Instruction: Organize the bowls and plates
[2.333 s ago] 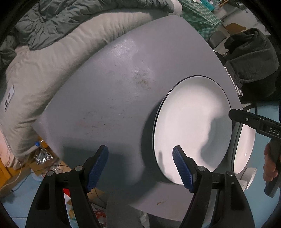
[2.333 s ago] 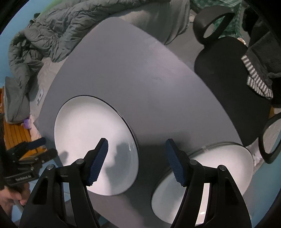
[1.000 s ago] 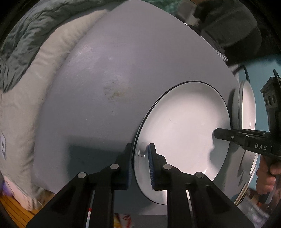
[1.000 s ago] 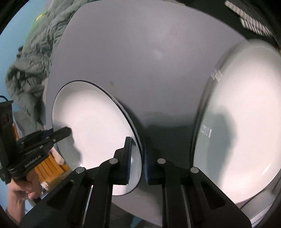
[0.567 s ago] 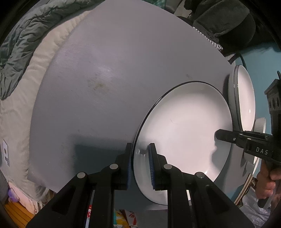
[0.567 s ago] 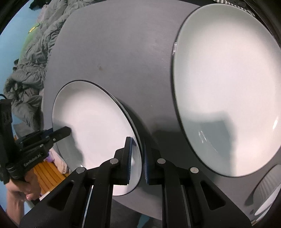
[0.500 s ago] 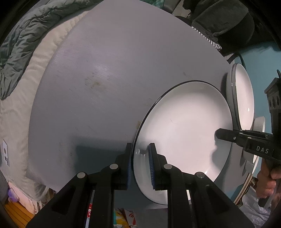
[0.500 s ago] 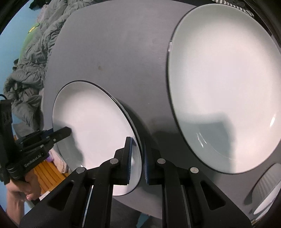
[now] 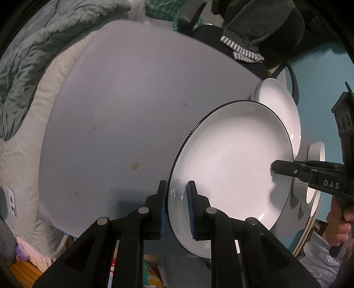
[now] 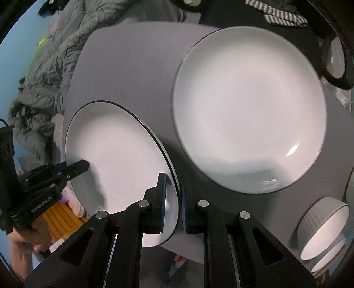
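A white plate with a thin black rim hangs above the grey table, held from both sides. My left gripper is shut on its left rim. My right gripper is shut on its opposite rim and shows in the left wrist view as a black finger over the plate. A second white plate lies flat on the table to the right. A ribbed grey bowl sits near the table's right edge.
A grey quilt and pale bedding lie beyond the table's left side. A dark chair with striped cloth stands at the far right. A person's hand grips the left tool.
Both grippers shut on the plate's rims and lifted it off the table, carrying it toward the second plate. The second plate and the bowl have come further into view.
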A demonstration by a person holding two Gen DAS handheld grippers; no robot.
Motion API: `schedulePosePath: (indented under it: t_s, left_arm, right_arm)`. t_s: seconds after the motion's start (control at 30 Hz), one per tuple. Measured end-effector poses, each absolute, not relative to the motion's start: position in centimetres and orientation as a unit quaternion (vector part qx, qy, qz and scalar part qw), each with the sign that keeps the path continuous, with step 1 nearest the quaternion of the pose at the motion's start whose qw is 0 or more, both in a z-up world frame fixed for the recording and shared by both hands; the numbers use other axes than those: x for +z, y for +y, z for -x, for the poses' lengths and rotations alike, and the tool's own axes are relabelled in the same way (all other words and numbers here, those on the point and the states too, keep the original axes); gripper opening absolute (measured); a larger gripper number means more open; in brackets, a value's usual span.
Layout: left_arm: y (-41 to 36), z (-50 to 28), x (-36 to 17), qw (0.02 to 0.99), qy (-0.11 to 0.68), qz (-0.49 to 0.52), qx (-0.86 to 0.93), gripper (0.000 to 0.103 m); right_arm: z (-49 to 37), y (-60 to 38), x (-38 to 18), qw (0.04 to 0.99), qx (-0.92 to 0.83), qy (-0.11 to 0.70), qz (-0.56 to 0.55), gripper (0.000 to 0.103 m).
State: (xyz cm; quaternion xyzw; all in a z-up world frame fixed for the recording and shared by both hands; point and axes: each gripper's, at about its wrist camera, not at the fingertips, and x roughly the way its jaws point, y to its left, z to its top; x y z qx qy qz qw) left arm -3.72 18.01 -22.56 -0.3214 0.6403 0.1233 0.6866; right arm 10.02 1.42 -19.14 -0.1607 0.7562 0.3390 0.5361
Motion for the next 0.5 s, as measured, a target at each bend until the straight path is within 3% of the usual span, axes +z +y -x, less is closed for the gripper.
schedulePosePath:
  t_s: [0.5]
  left_arm:
    - [14.1, -7.2, -21.4, 0.706, 0.649, 0.271, 0.086, 0.016]
  right_arm:
    - [-17.2, -3.1, -17.9, 0.567, 0.311, 0.753, 0.121, 0.013]
